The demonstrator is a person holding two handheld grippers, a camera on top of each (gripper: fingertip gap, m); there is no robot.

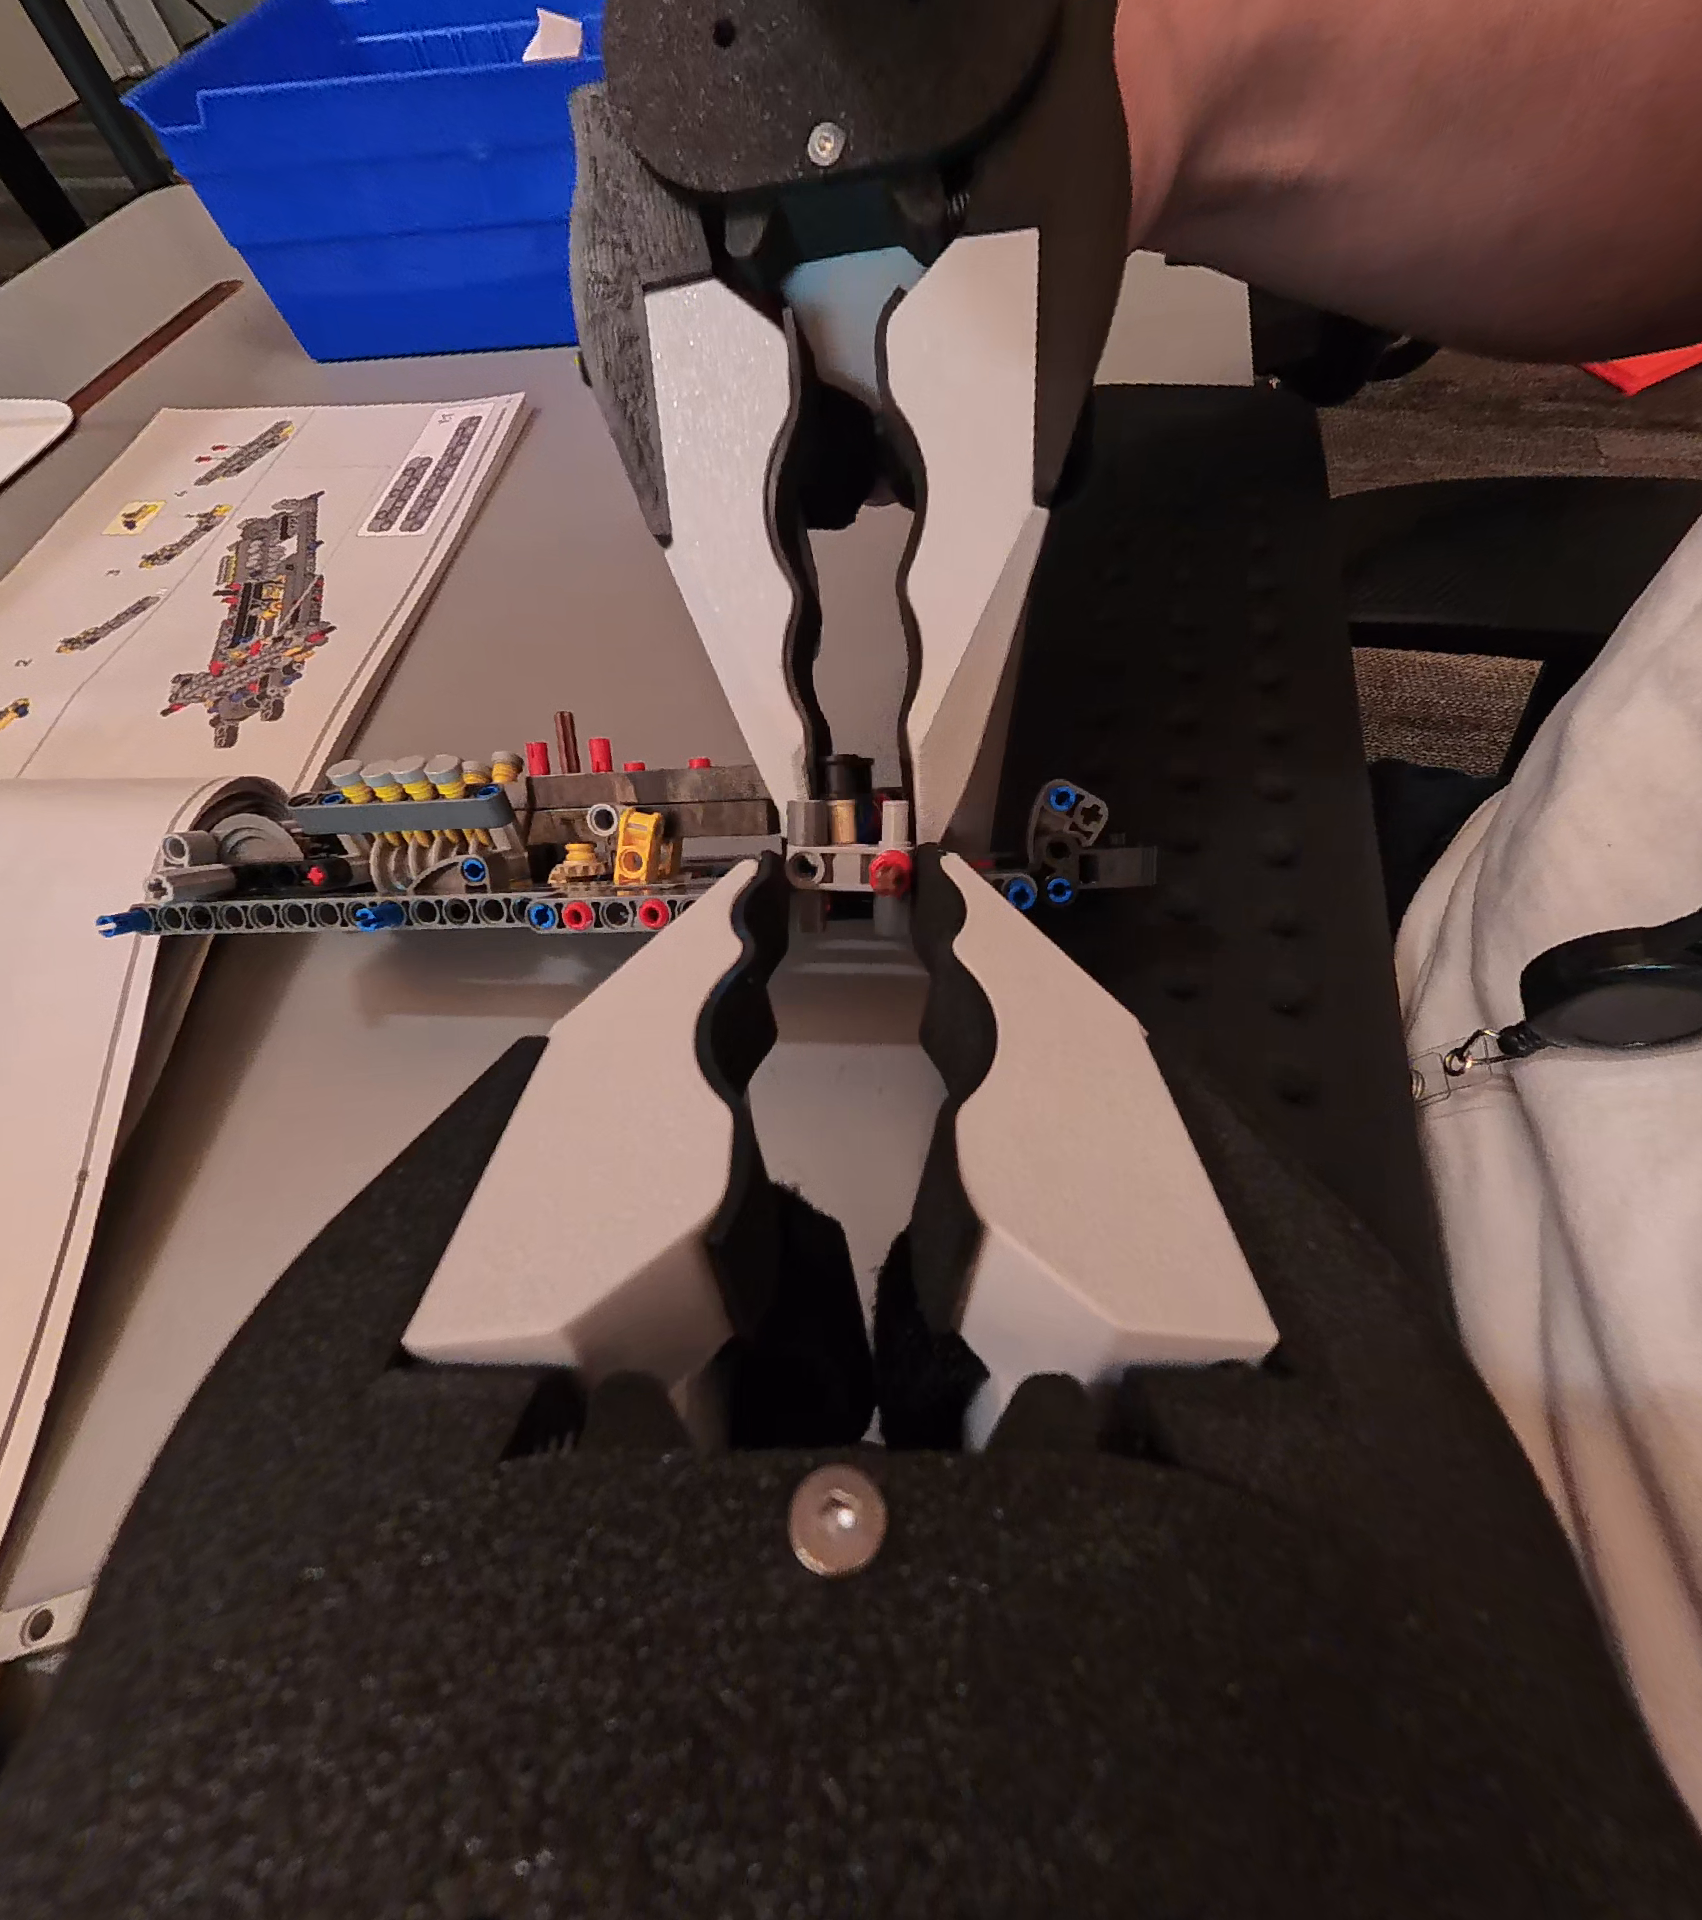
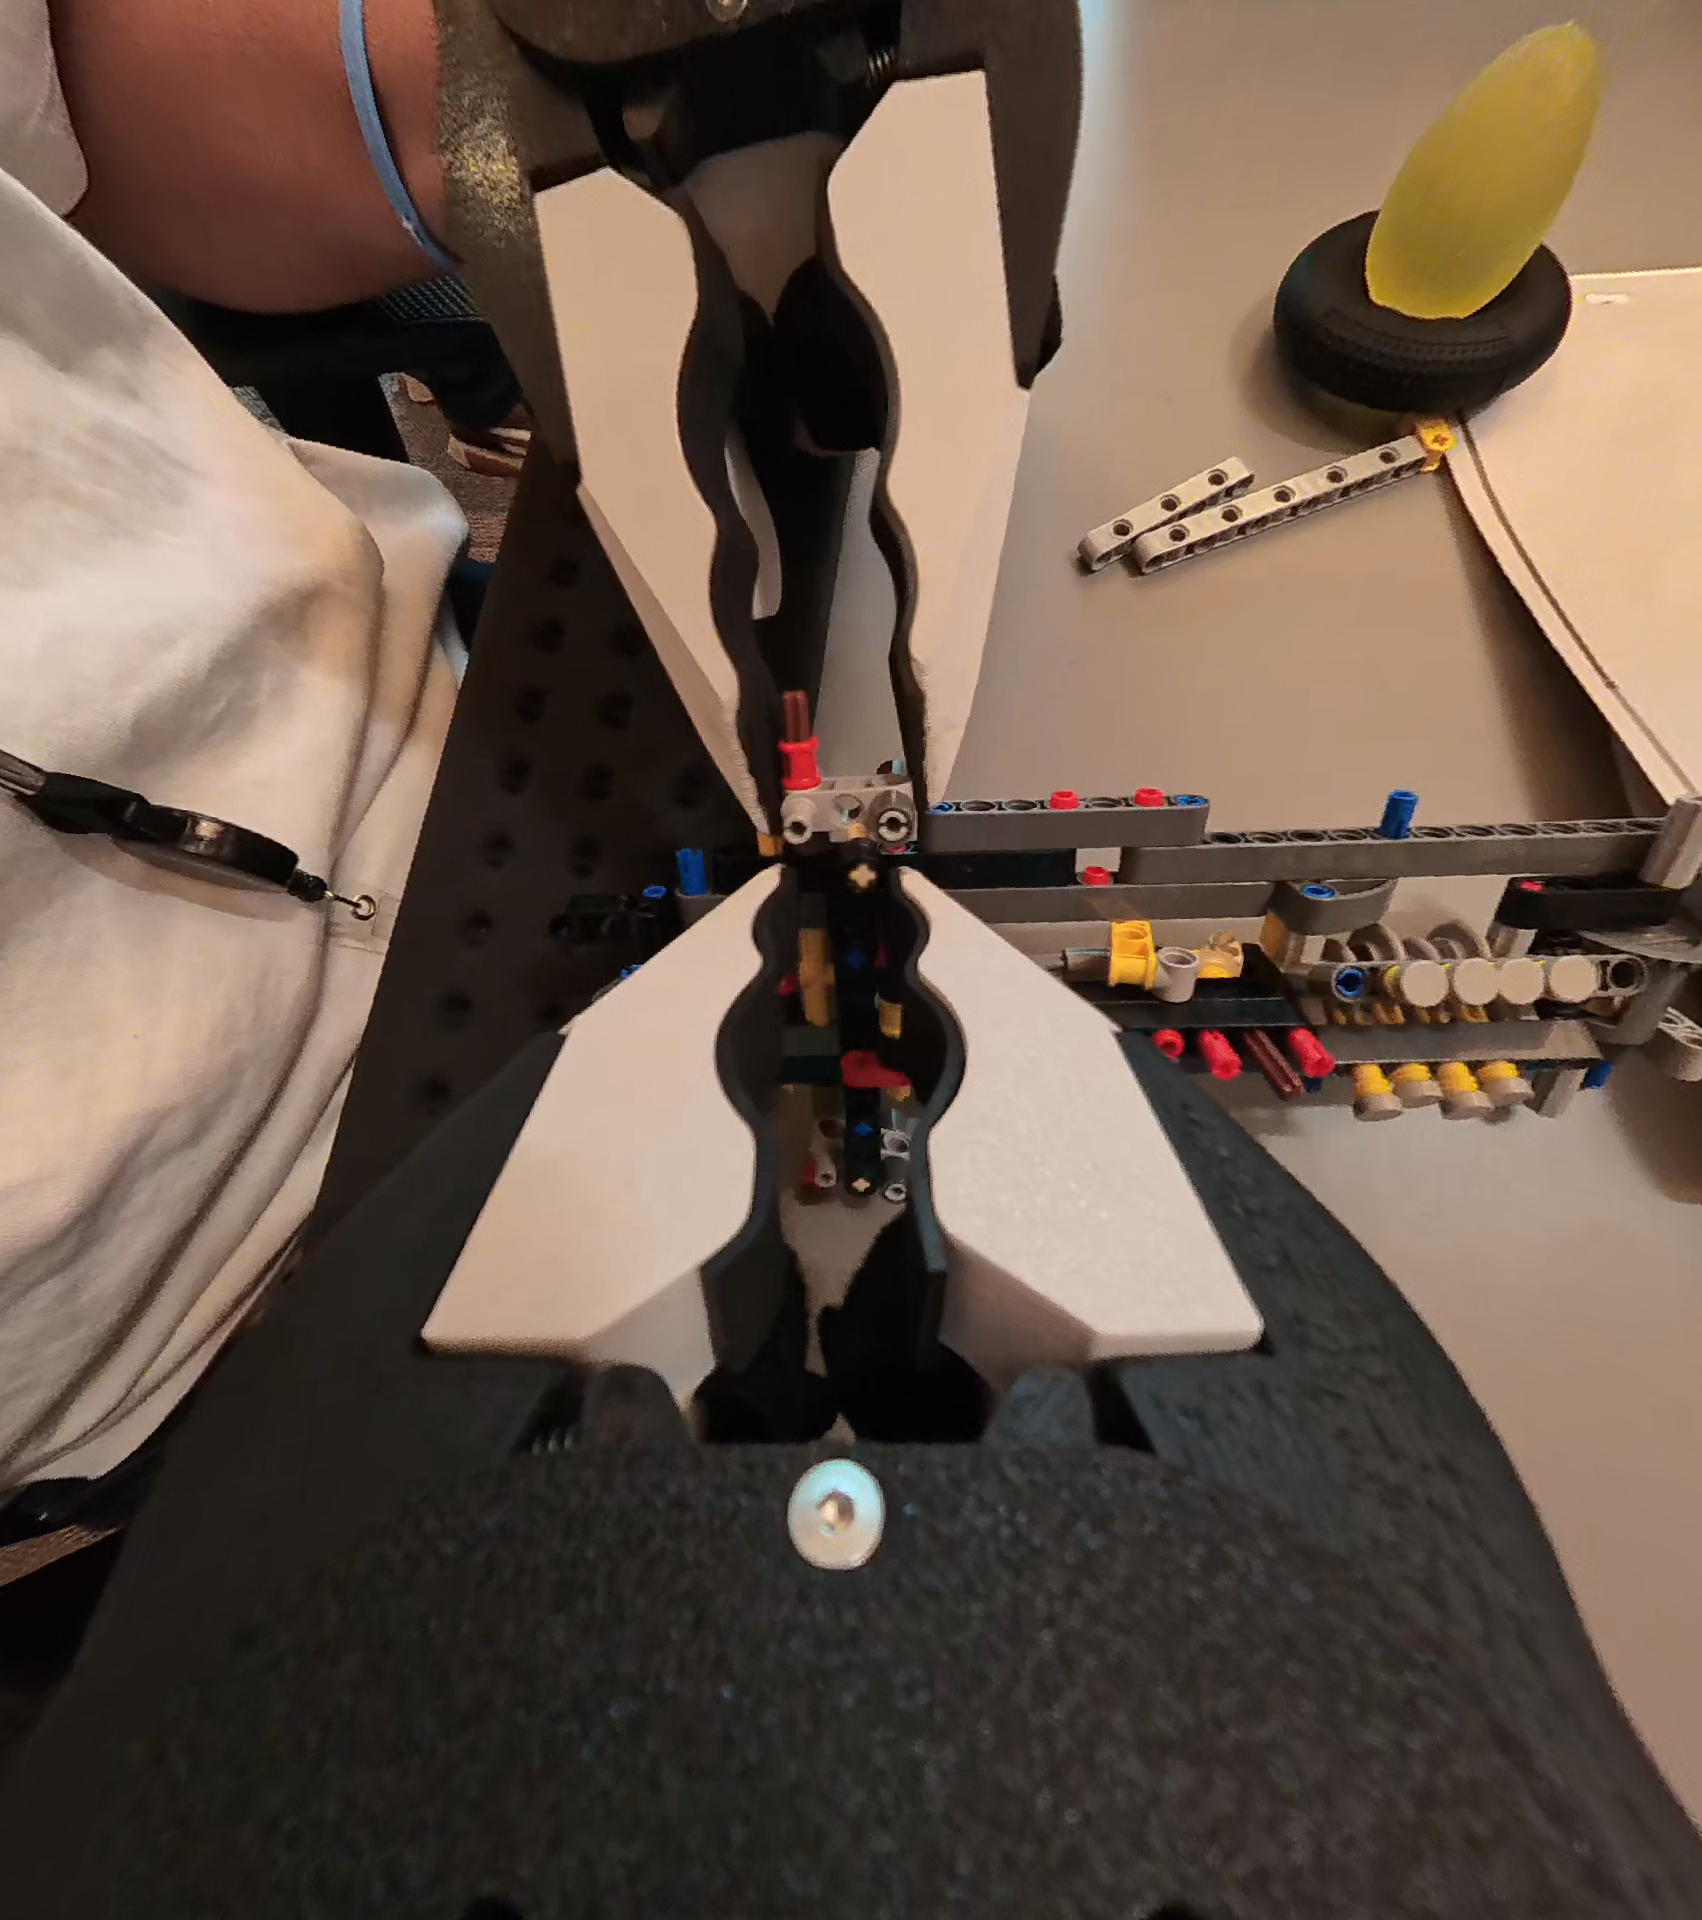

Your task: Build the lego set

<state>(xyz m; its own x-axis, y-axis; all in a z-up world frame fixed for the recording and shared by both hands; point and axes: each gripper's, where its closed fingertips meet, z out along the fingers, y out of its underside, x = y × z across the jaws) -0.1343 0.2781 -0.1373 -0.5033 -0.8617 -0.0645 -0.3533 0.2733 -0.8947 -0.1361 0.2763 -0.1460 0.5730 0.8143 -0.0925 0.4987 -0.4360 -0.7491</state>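
Left gripper [image 1: 847, 883] and right gripper [image 2: 842, 862] both pinch the chassis [image 1: 473, 873], apparently seating a connector; press next.

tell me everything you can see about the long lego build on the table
The lego build is a long, low plastic assembly of dark and light grey holed beams lying flat on the grey table. Blue and red pins stud its sides; yellow parts, tan gears and a row of round grey caps sit inside. Both the left claw and the right claw meet at one end, near the table edge.
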